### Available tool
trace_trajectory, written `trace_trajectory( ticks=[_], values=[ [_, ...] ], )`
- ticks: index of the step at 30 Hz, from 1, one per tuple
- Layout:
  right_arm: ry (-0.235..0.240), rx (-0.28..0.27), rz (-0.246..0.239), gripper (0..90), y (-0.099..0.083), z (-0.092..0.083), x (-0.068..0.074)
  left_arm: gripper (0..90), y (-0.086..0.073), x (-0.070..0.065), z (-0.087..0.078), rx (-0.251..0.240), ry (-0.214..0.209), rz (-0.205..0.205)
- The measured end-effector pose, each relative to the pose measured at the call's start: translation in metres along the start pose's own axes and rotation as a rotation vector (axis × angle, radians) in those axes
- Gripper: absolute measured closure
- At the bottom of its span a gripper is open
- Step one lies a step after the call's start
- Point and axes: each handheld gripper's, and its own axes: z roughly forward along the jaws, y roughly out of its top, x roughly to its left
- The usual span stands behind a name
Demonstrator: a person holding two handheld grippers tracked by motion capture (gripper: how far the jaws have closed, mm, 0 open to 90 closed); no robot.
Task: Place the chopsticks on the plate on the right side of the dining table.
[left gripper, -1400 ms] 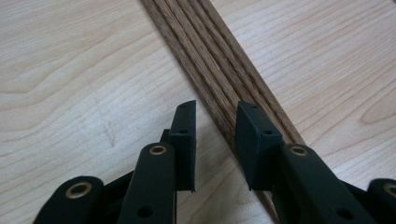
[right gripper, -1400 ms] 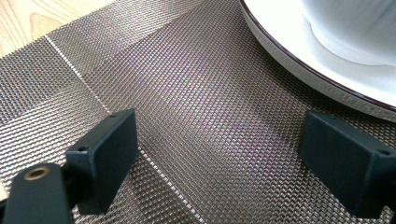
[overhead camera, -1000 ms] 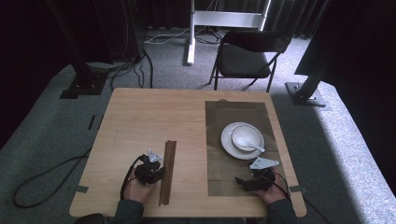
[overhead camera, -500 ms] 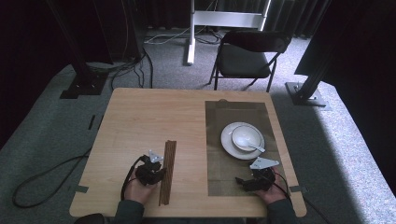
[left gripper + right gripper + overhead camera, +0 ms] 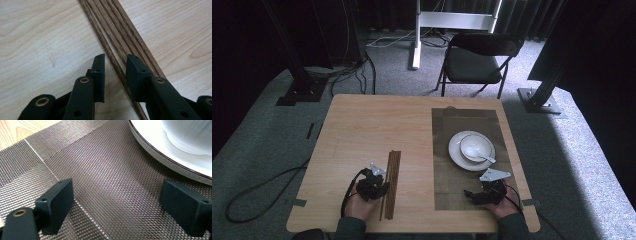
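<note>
Since a second ago, nothing has shifted on the table: both hands and the chopsticks lie where they were. At the near edge, the left gripper [image 5: 379, 186] sits low over the bundle of wooden chopsticks [image 5: 391, 183], its jaws partly parted astride one stick [image 5: 115, 65] without pressing it. The rest of the bundle lies just beside the right-hand jaw. The right gripper [image 5: 472, 194] rests on the woven placemat [image 5: 95, 170] with jaws spread wide, nothing between them. Farther off stands a white plate [image 5: 455, 151] bearing a bowl [image 5: 475, 146] and a spoon [image 5: 484, 158].
</note>
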Motion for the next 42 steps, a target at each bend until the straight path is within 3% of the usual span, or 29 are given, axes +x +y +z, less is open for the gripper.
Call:
trace_trajectory(
  ticks=[7, 15, 27, 42],
  values=[
    [0.0, 0.001, 0.001, 11.6, 0.0, 0.0, 0.0, 67.6, -0.008, -0.004, -0.007, 0.013, -0.002, -0.027],
    [0.0, 0.001, 0.001, 11.6, 0.0, 0.0, 0.0, 70.3, -0.013, -0.007, -0.011, 0.024, 0.029, -0.043],
    [0.0, 0.001, 0.001, 11.6, 0.0, 0.0, 0.0, 81.5, -0.013, -0.009, -0.011, 0.023, 0.043, -0.052],
    [0.0, 0.001, 0.001, 11.6, 0.0, 0.0, 0.0, 84.6, -0.01, -0.004, -0.008, 0.017, 0.052, -0.1]
  ],
)
